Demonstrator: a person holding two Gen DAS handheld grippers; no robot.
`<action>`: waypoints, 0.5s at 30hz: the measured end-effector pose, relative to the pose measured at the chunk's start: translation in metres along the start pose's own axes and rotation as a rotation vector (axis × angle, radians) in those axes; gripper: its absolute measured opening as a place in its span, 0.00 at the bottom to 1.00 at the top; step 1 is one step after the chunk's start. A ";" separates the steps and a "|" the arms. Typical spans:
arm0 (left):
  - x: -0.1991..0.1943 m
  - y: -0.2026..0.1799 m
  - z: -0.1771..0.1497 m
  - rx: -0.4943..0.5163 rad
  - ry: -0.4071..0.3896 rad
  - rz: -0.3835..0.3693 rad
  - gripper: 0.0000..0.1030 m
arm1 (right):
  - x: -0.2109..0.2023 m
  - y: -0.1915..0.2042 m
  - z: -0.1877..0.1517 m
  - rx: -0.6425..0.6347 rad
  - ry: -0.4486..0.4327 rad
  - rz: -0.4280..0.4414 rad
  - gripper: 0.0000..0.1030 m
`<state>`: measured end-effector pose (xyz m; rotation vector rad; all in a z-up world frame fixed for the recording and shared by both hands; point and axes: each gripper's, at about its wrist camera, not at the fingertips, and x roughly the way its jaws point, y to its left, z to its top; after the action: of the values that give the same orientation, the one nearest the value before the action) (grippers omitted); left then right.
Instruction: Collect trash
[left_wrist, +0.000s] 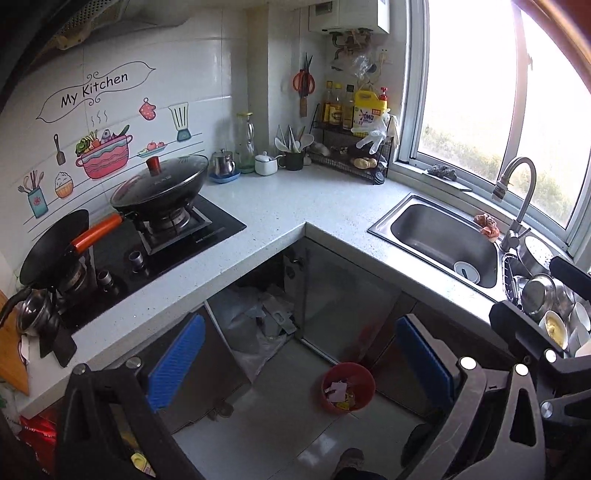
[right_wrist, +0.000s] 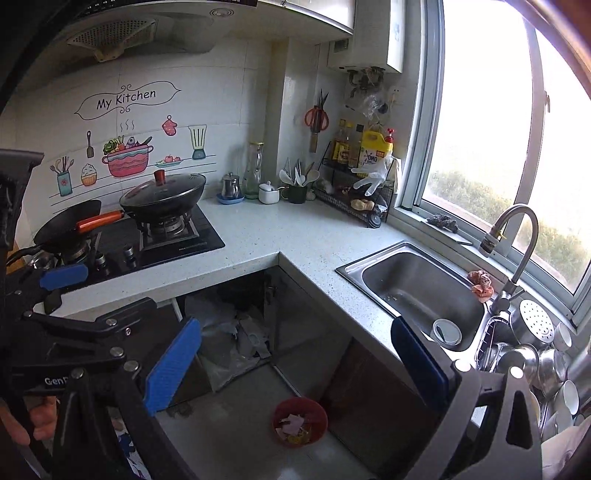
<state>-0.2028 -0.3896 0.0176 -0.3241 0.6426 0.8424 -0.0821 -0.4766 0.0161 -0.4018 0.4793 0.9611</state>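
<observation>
A red bin (left_wrist: 348, 387) stands on the grey floor in the corner under the counter, with paper scraps and wrappers inside; the right wrist view shows the red bin (right_wrist: 300, 421) too. A crumpled reddish-brown wad (left_wrist: 487, 224) lies on the sink rim by the faucet, the same wad (right_wrist: 481, 283) showing beside the basin. My left gripper (left_wrist: 301, 362) is open and empty, high above the floor and left of the bin. My right gripper (right_wrist: 297, 365) is also open and empty, above the bin. One blue left pad (right_wrist: 63, 277) shows at the left edge.
The L-shaped counter (left_wrist: 295, 199) carries a hob with a lidded wok (left_wrist: 160, 184) and a pan (left_wrist: 55, 243). A steel sink (left_wrist: 439, 240) and faucet (left_wrist: 517, 199) sit under the window. Bowls are stacked at the right (right_wrist: 532, 354). An open cabinet holds plastic bags (left_wrist: 255, 321).
</observation>
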 end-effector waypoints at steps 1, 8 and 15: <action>0.001 -0.002 0.000 0.004 0.001 0.003 1.00 | -0.001 -0.003 -0.001 -0.002 -0.006 -0.002 0.99; 0.002 -0.005 0.001 -0.015 -0.006 -0.001 1.00 | -0.001 -0.010 -0.001 -0.009 -0.024 -0.023 0.99; -0.002 -0.004 0.000 -0.033 -0.028 0.008 1.00 | -0.003 -0.018 -0.006 0.031 -0.033 -0.029 0.99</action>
<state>-0.2007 -0.3932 0.0193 -0.3398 0.6049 0.8647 -0.0697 -0.4912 0.0153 -0.3632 0.4565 0.9302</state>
